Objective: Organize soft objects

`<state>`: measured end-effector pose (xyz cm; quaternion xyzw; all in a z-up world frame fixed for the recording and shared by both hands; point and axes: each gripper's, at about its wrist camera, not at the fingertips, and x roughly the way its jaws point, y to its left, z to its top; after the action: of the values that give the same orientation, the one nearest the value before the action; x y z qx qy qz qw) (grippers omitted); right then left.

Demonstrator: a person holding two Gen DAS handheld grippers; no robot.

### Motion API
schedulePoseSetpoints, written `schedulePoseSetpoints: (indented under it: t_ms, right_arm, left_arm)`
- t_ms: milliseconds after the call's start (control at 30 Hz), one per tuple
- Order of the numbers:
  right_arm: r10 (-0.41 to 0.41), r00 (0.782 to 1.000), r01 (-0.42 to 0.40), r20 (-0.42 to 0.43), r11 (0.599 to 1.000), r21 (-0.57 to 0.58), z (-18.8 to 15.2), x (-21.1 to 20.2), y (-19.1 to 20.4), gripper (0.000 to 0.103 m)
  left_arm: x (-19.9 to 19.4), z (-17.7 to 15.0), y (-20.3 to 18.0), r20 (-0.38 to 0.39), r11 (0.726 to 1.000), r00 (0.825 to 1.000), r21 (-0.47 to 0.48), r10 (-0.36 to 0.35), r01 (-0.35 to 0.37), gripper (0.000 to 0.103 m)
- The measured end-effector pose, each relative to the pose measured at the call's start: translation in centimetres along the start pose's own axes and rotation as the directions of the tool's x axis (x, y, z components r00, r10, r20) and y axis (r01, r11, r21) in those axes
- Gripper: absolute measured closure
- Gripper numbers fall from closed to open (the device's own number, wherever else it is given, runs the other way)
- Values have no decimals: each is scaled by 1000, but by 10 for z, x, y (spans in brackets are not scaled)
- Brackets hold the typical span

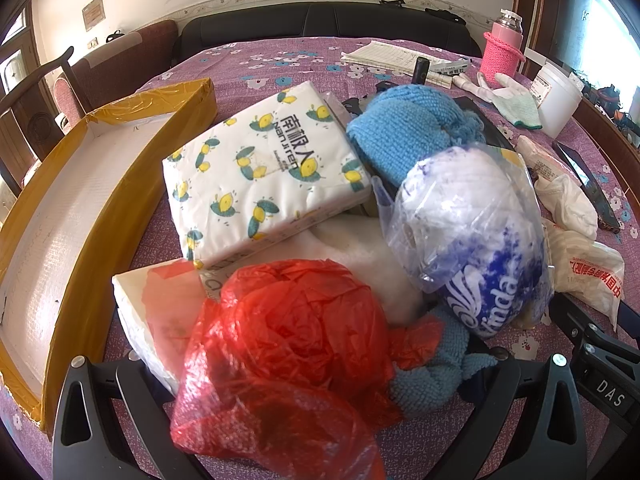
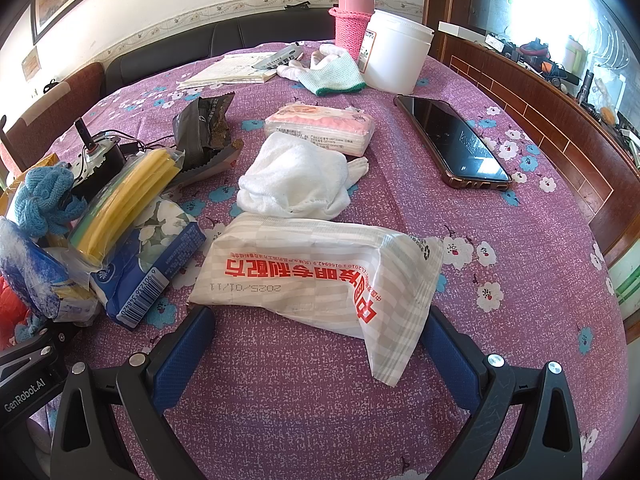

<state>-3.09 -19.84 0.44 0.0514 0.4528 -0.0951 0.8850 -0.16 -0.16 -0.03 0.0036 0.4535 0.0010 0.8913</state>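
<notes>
The left gripper (image 1: 304, 364) stands wide apart around a red bag (image 1: 288, 344), which bulges up between the 2 black fingers; whether they touch it cannot be told. Beyond the bag, a tissue pack (image 1: 260, 172) with yellow prints leans on a white pack (image 1: 140, 300), a blue knit (image 1: 408, 128) lies behind, and a wrapped roll (image 1: 472, 236) marked Vinda sits to the right. An open box (image 1: 76, 208) lies at the table's left edge.

The right gripper (image 2: 316, 332) is also spread, its blue pads (image 2: 180, 356) at either side of a white packet (image 2: 320, 276) with red print, the packet's near end between them. Past it lie a white cloth (image 2: 296, 180) and a pink pack (image 2: 320, 128); a phone (image 2: 456, 140) rests toward the right edge of the purple tablecloth (image 2: 500, 220).
</notes>
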Motion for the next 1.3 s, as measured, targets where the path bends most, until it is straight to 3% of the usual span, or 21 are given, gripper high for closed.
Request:
schedulePoseSetpoints:
  t_ms: [933, 1133, 1300]
  right_arm:
    - [0, 1000, 0, 0, 1000, 0, 0, 0, 0, 1]
    - [0, 1000, 0, 0, 1000, 0, 0, 0, 0, 1]
    - [0, 1000, 0, 0, 1000, 0, 0, 0, 0, 1]
  left_arm:
    - [0, 0, 0, 0, 1000, 1000, -1, 0, 0, 0]
    - [1, 4, 0, -54, 1000, 998, 24, -15, 16, 0]
    - [-1, 3, 2, -49, 999, 999, 27, -22, 23, 0]
